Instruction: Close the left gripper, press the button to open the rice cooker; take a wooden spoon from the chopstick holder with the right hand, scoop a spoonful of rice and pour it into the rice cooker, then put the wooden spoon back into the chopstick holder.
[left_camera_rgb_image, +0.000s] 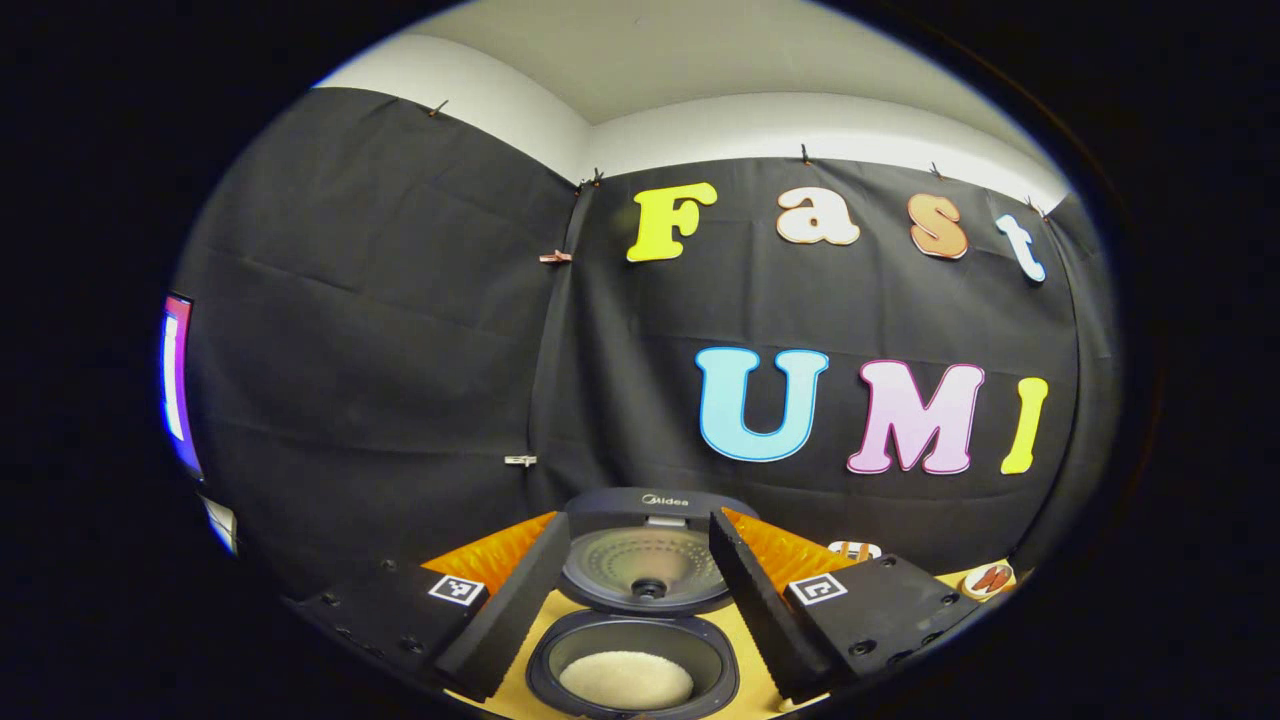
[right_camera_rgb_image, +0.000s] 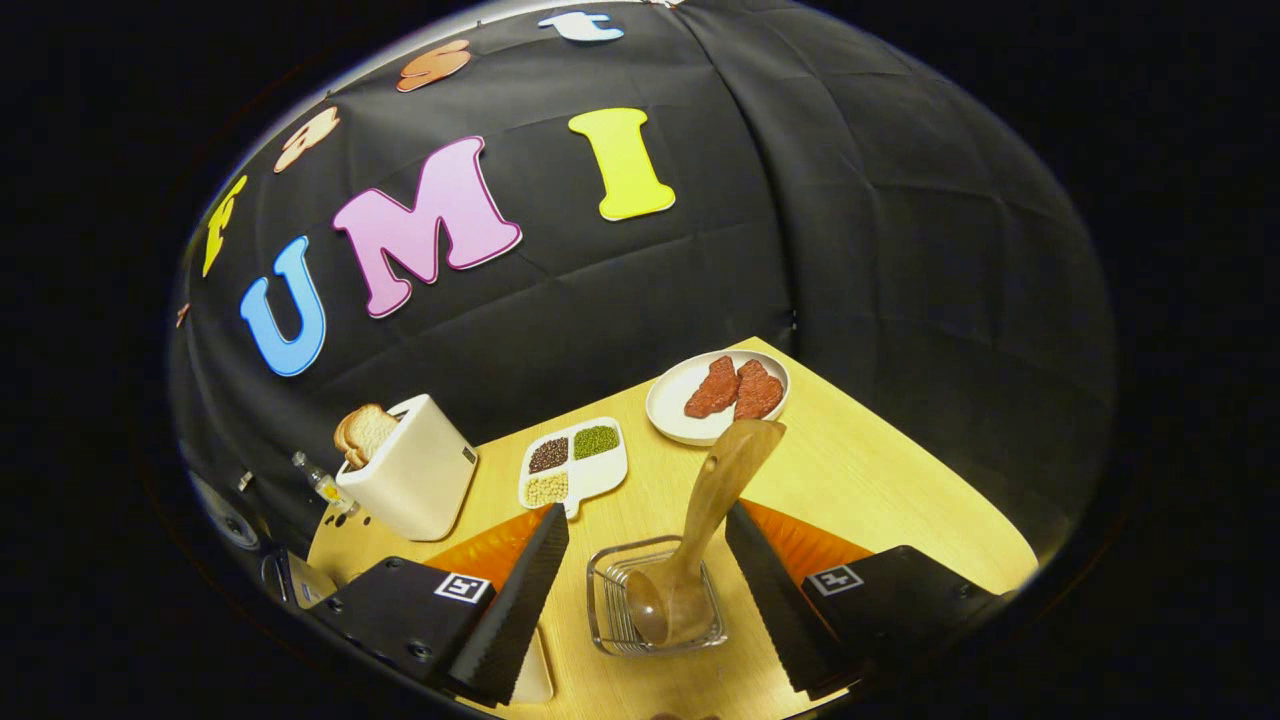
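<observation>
Two open grippers face the booth's wooden table. In the left gripper view, the left gripper has its black fingers spread wide, holding nothing, and between them stands the dark rice cooker. Its round lid is raised and carries the readable brand "Midea" on its top edge; white rice lies in the inner pot nearest the fingers. In the right gripper view, beyond the left finger stands a white toaster with bread slices. Ahead of it is a white four-compartment dish of dark, green and pale grains. The right gripper is also spread, gripping nothing. Between its fingers a clear, square chopstick holder holds the wooden spoon, bowl down and handle leaning away. Beyond the handle is a white plate with two red pieces.
</observation>
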